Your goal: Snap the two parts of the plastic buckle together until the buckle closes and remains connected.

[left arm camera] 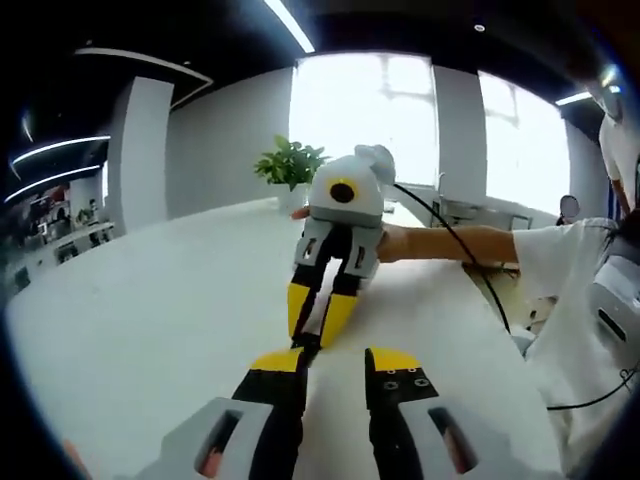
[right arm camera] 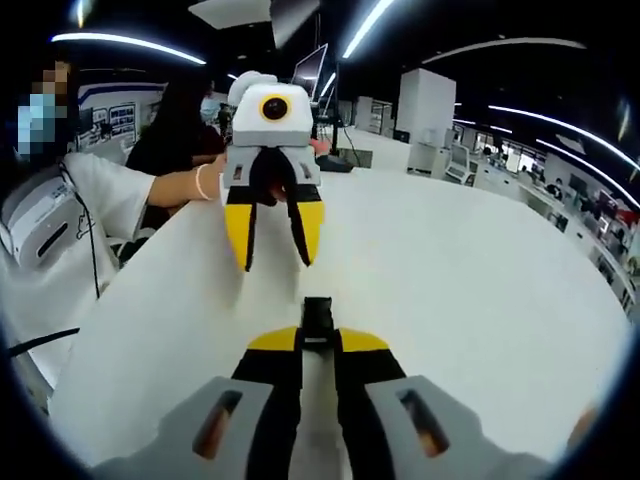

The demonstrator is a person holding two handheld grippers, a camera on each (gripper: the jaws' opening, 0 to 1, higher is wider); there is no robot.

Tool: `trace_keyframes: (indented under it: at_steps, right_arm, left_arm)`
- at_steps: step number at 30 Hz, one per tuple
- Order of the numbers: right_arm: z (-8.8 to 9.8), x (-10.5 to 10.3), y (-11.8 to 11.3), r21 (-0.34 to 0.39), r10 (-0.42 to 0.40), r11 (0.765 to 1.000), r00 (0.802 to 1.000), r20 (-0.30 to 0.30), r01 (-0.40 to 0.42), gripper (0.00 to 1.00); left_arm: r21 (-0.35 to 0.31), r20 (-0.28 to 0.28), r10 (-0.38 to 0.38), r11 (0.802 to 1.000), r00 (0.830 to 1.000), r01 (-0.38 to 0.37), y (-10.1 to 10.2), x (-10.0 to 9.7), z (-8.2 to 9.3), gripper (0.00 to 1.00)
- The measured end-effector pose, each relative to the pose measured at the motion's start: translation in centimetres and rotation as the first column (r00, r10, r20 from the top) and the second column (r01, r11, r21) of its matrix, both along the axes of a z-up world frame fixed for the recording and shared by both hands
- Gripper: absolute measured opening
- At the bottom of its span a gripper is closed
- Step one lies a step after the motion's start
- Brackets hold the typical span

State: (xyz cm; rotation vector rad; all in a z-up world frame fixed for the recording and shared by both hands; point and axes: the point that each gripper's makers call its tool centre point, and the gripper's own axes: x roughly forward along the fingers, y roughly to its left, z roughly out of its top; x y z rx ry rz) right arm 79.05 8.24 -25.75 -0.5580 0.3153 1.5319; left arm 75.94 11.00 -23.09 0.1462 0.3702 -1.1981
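As the two hand-held tools face each other nose to nose, the contents run as follows.

Item: white table (left arm camera: 150,300), broad, round-edged and matte, in an open-plan office with ceiling strip lights.

Item: person (right arm camera: 100,195) in a white sleeve, at the table's edge, one forearm reaching along the surface.

Item: potted plant (left arm camera: 290,165), green, at the far side of the table, well apart from the work.

Item: left gripper (left arm camera: 335,360), yellow-and-black jaws spread wide with nothing between them. In the right gripper view it hangs tips-down above the table, jaws parted.

Item: right gripper (right arm camera: 318,342), jaws drawn in tight on one buckle part (right arm camera: 318,312). This is a small black plastic piece standing out past the fingertips.

Relation: the part's long axis runs along the right gripper's own jaws and points straight at the gap of the left gripper, which lies just beyond it. In the left gripper view the right gripper's tips come down close beside the left one's left-hand jaw. Contact cannot be told.

Item not located: the second buckle half. Its place cannot be told from either view.

Judgement: mating has not begun. The left tool must first take up the other half and align it on the same axis.
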Motion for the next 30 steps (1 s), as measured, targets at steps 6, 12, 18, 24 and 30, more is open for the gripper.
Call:
trace_keyframes:
  at_steps: [6, 12, 18, 24, 30]
  right_arm:
    - [-0.2, 2.8, 0.1, -0.025, -0.019, 1.000, 0.999, -0.027, 0.018, 0.10]
    - [-0.2, 5.9, 0.7, -0.008, -0.018, 1.000, 0.996, -0.087, 0.017, 0.10]
    - [-0.3, 8.2, 1.1, -0.055, -0.003, 0.999, 0.996, -0.091, -0.002, 0.10]
    - [0.0, 9.5, 1.2, -0.060, -0.001, 0.998, 0.996, -0.092, -0.005, 0.10]
    - [-0.2, 11.0, 1.0, -0.028, -0.021, 0.999, 0.993, -0.120, 0.017, 0.10]
  left_arm:
    - [0.005, -0.011, 0.012, 1.000, 1.000, -0.012, -0.2, 0.9, -0.5, 0.22]
    - [0.012, -0.012, 0.015, 1.000, 1.000, -0.015, -0.3, 0.9, -0.7, 0.22]
    - [0.017, -0.013, 0.011, 1.000, 1.000, -0.010, -0.6, 0.7, -1.0, 0.21]
    - [0.034, -0.013, 0.010, 0.999, 1.000, -0.010, -0.7, 0.8, -1.3, 0.21]
    - [0.031, -0.012, 0.005, 1.000, 1.000, -0.005, -0.7, 1.1, -1.1, 0.21]
